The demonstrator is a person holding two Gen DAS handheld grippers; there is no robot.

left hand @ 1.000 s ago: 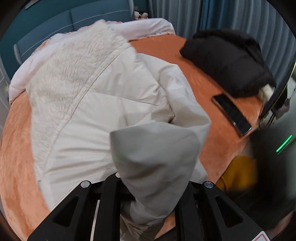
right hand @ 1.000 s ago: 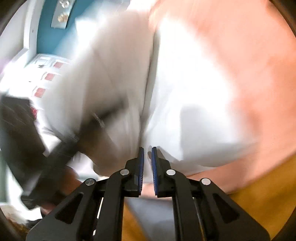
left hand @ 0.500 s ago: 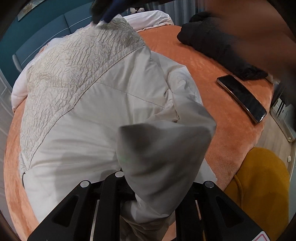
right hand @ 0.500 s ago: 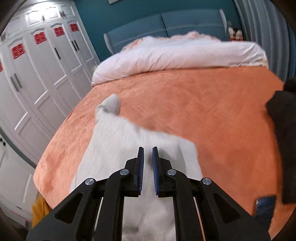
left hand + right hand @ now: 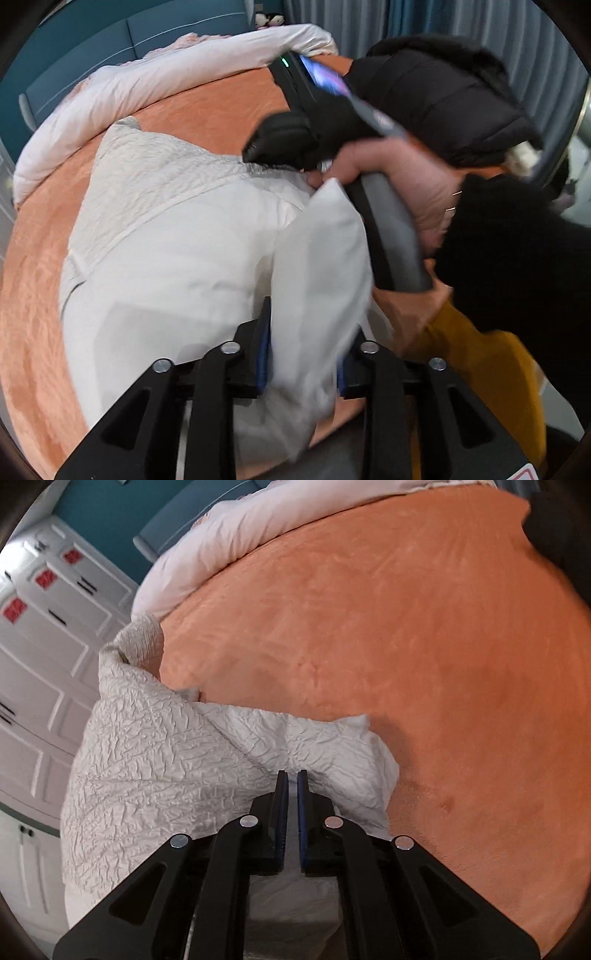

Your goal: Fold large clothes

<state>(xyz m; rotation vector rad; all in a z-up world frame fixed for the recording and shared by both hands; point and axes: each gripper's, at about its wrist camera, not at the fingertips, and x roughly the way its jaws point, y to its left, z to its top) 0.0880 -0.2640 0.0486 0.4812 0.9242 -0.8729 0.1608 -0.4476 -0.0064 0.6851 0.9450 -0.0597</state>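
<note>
A cream-white jacket (image 5: 177, 236) with a crinkled panel lies spread on an orange bed (image 5: 33, 266). The left tool (image 5: 303, 354) has its jaws apart around a bunched fold of the jacket. The right tool (image 5: 291, 794), jaws nearly pressed together, rests over the jacket's crinkled edge; whether it pinches fabric is unclear. A black puffer coat (image 5: 443, 92) lies farther right.

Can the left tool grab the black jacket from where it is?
Probably not. The left tool already holds the white coat, and the right hand and its tool sit between it and the black jacket.
</note>
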